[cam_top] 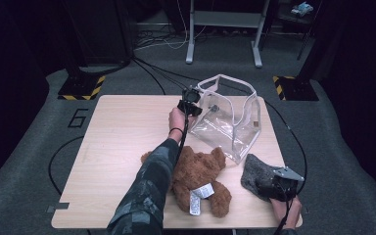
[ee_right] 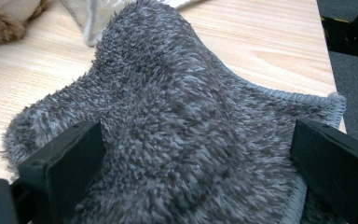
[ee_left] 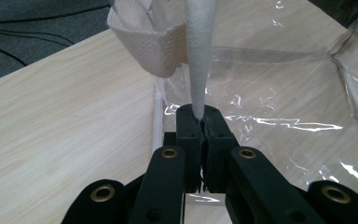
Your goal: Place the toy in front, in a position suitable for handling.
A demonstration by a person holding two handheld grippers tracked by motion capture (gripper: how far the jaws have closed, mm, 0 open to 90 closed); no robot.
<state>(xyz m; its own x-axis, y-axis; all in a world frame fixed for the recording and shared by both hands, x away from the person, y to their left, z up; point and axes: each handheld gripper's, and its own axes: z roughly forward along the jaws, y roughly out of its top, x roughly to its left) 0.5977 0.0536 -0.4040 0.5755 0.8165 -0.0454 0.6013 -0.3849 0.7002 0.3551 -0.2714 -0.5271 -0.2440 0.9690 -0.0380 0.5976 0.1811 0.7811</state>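
- Left gripper (cam_top: pixel 192 102) is at the far middle of the table (cam_top: pixel 117 147), clamped tight on the bag (cam_top: pixel 227 117) by its white rim.
- In the left gripper view the jaws are pressed together with the white trim (ee_left: pixel 199 60) pinched between them; the trim rises out of the top of the frame, so its upper end is cut off.
- A loop of beige strap (ee_left: pixel 149 46) hangs just left of the pinched trim; where it joins the bag is out of frame.
- The bag is clear plastic, standing open at the far right of the table; its walls are hard to trace, mostly glare and white edging.
- Right gripper (cam_top: pixel 279 188) sits at the near right corner, over the cloth (cam_top: pixel 255 174).
- In the right gripper view the jaws stand wide apart, one each side of the grey fluffy cloth (ee_right: pixel 182 130); the pile bulges up between them and they aren't pressing it.
- The cloth's near edge is cut off by the frame bottom there, and the gripper covers part of it in the high view.
- Teddy bear (cam_top: pixel 200 176) lies near the middle, brown, a white tag on it; the left sleeve (cam_top: pixel 149 191) crosses over its left side and hides that part.
- Cloth lies near the bag's near corner; whether they touch, can't tell.
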